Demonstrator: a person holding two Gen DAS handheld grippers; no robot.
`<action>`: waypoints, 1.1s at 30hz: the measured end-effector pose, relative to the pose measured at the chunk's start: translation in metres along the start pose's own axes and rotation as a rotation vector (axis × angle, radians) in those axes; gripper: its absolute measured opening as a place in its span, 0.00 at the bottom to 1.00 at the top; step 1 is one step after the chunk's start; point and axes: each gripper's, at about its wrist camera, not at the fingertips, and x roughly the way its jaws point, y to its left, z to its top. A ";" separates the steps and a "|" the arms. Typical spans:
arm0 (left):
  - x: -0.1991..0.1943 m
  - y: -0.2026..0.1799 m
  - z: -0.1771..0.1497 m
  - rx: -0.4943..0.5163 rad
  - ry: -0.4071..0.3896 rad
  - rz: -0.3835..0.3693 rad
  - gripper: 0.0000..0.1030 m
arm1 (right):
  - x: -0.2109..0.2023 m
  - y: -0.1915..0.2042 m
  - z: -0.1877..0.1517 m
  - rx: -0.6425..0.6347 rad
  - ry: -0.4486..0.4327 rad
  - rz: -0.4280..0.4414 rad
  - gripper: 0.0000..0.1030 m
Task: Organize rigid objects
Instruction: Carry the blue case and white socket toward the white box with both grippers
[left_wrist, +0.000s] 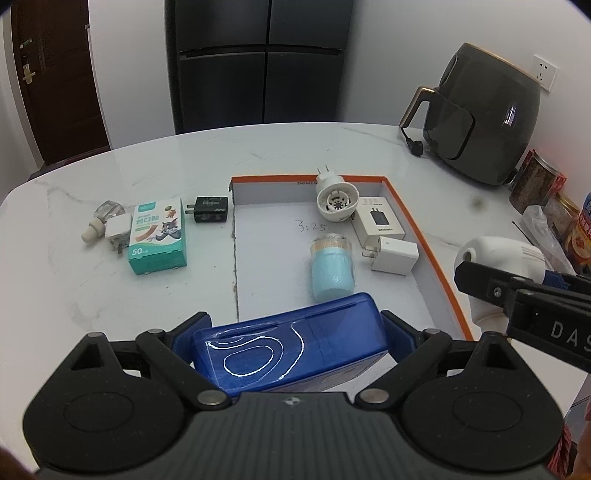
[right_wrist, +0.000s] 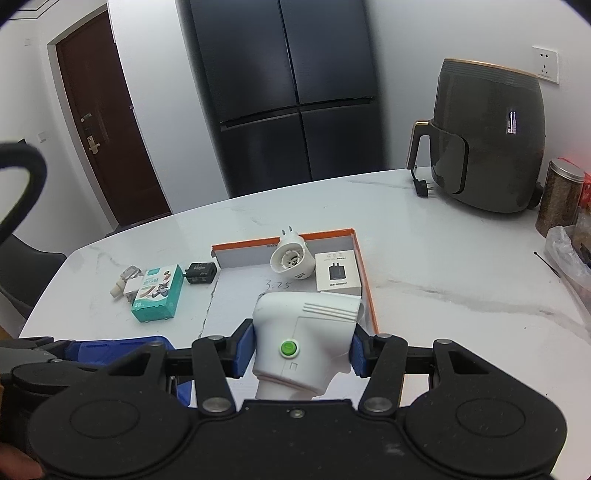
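Home kitchen: fridge (right_wrist: 288, 92), air fryer (right_wrist: 487, 136).

A: Even, soft indoor light from overhead; the white marble table (left_wrist: 110, 295) shows a dull sheen and only faint shadows beside things.

B: Glare?

A: A small bright reflection on the dark grey rounded air fryer (right_wrist: 511, 120), and white highlight lines on the translucent blue plastic box (left_wrist: 291, 350).

B: Distortion?

A: Strong fisheye bending, black vignette in the corners, slight softness toward the edges.
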 end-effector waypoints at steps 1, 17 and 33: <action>0.001 -0.001 0.001 0.001 -0.001 -0.001 0.95 | 0.001 -0.001 0.001 0.000 0.000 -0.002 0.60; 0.021 0.001 0.025 -0.013 -0.006 -0.003 0.95 | 0.023 -0.009 0.019 -0.008 0.011 -0.014 0.60; 0.039 0.008 0.043 -0.022 -0.004 0.006 0.95 | 0.049 -0.008 0.034 -0.021 0.019 -0.007 0.60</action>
